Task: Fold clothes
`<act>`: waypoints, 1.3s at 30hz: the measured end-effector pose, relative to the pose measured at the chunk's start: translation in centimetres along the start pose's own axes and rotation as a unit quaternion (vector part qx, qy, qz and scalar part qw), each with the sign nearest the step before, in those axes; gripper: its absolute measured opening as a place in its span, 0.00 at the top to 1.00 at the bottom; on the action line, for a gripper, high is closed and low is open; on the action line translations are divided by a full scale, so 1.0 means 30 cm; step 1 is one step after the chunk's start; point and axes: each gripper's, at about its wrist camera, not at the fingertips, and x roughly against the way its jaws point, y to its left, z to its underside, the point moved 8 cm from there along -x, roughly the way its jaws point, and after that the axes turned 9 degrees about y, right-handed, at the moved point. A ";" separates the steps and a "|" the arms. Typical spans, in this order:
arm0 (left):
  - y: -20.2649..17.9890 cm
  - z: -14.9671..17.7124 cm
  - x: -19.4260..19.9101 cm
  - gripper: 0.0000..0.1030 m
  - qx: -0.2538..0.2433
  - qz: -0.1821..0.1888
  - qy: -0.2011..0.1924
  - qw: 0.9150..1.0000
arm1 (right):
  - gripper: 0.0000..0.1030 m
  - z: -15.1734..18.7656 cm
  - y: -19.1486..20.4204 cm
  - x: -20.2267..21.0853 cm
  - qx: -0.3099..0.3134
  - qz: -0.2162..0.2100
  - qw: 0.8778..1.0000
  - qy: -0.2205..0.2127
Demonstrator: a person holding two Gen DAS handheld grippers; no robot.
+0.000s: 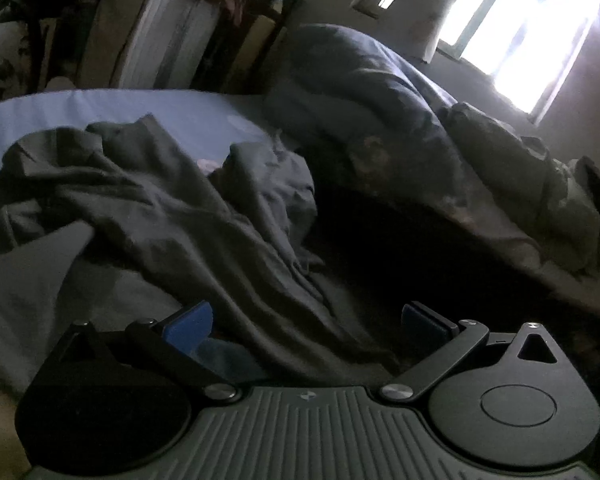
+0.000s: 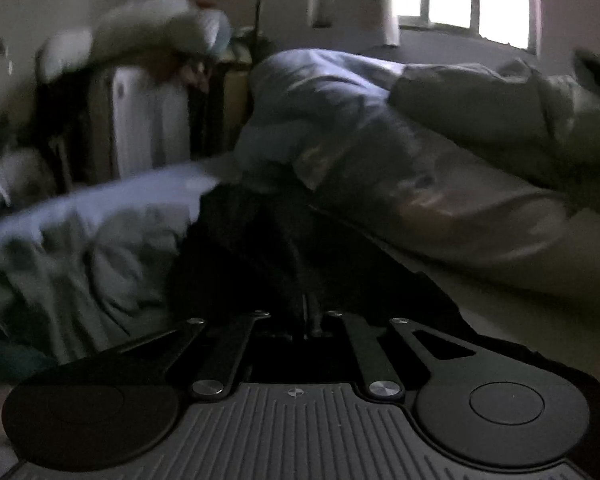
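Note:
A crumpled grey garment [image 1: 180, 216] lies on the blue bedsheet [image 1: 80, 108], running from mid-left down between my left gripper's blue pads [image 1: 190, 326]. My left gripper [image 1: 306, 326] is open, with the cloth's near end lying between the jaws. A black garment [image 1: 400, 264] lies to the right of the grey one. In the right wrist view, my right gripper [image 2: 300, 322] is shut on the black garment [image 2: 268, 256], which rises taut from the fingers. The grey garment [image 2: 92, 264] shows blurred at left.
A heaped blue-grey duvet [image 1: 372, 112] and greyish pillows [image 1: 512, 160] fill the bed's far right, and the duvet also shows in the right wrist view [image 2: 340, 120]. A bright window [image 1: 532, 28] is behind. A white radiator [image 2: 148, 120] and stacked bedding stand beyond the bed's left edge.

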 end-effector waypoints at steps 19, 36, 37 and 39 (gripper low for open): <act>0.029 -0.021 0.004 0.00 0.016 -0.012 -0.009 1.000 | 0.87 0.306 0.053 0.247 0.042 -0.008 0.995 0.092; -0.053 -0.081 0.085 0.00 0.018 0.033 -0.055 0.998 | 0.15 -0.260 -0.167 -0.108 0.014 -0.024 0.998 0.053; -0.065 -0.091 0.099 0.00 0.012 0.034 -0.064 0.997 | 0.15 -0.259 -0.183 -0.169 0.010 -0.018 0.997 0.069; -0.074 -0.101 0.101 0.00 0.015 0.042 -0.068 0.997 | 0.16 -0.239 -0.201 -0.275 0.001 -0.014 0.995 0.101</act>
